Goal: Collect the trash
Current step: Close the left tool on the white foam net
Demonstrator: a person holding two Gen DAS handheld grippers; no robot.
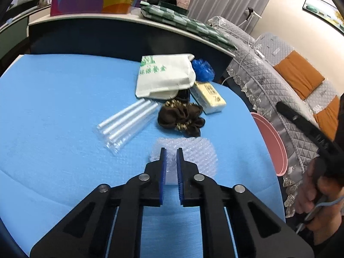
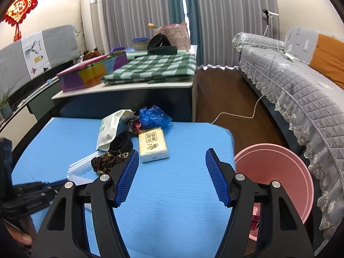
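A sheet of clear bubble wrap (image 1: 185, 159) lies flat on the blue table (image 1: 53, 118), at the near end of a cluster of trash. Just beyond the bubble wrap sits a dark brown scrunchie (image 1: 181, 118); to the left of the scrunchie lies a packet of clear straws (image 1: 126, 126). Behind the scrunchie are a white paper bag with green print (image 1: 163, 75), a yellow tissue pack (image 1: 208, 96) and a crumpled blue plastic bag (image 1: 203, 68). A pink bin (image 2: 277, 176) stands off the table's right edge, well apart from the bubble wrap, with something red faintly visible inside. All these items remain on the table, so most of the collecting appears left to do.

The left hand-held gripper (image 1: 171, 152) is narrowed to a slim gap, its blue pads straddling the near part of the bubble wrap; whether they pinch it yet is unclear. The right hand-held gripper (image 2: 169, 154) is spread wide and holds nothing, hovering over bare table between the tissue pack and the bin.
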